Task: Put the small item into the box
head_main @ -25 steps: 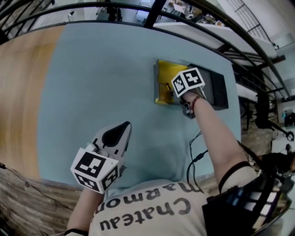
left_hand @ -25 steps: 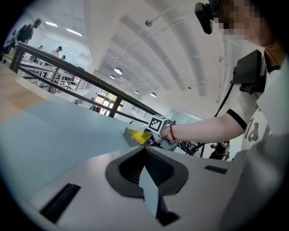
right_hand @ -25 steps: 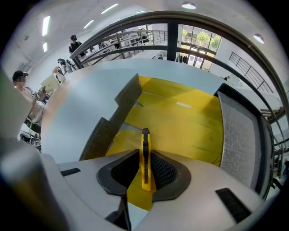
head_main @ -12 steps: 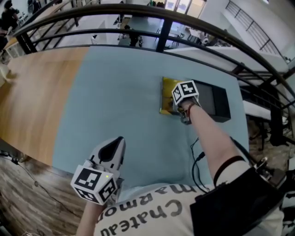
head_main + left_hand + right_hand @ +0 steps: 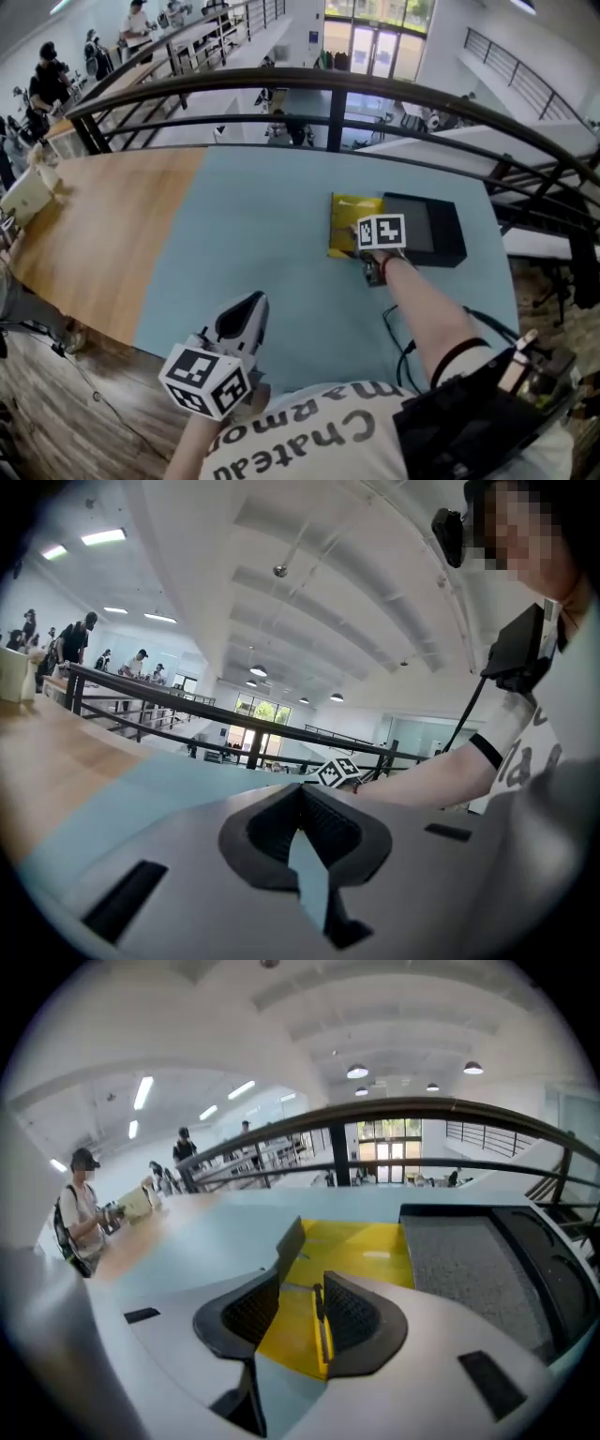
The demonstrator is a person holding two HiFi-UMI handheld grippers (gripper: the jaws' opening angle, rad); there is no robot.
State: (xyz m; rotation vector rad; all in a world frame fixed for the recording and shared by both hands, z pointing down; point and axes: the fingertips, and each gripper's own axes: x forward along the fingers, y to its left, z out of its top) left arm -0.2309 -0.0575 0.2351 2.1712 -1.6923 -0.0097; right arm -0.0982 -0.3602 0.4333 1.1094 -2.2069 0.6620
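Yellow and thin, with a dark tip, the small item (image 5: 322,1335) shows in the gap of my right gripper (image 5: 302,1277), whose jaws have just been opening and now stand wide. It sits tight beside the right pad, over the floor of the yellow box (image 5: 361,1246). I judge it light, stiff and slick, best pinched on its flat sides mid-length. Whether it lies in the box or clings to the pad I cannot tell, and in the head view the gripper's cube hides it. My left gripper (image 5: 300,794) is closed and empty.

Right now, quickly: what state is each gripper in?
Left gripper: jaws shut, empty.
Right gripper: jaws just opened; yellow item between them, not gripped.
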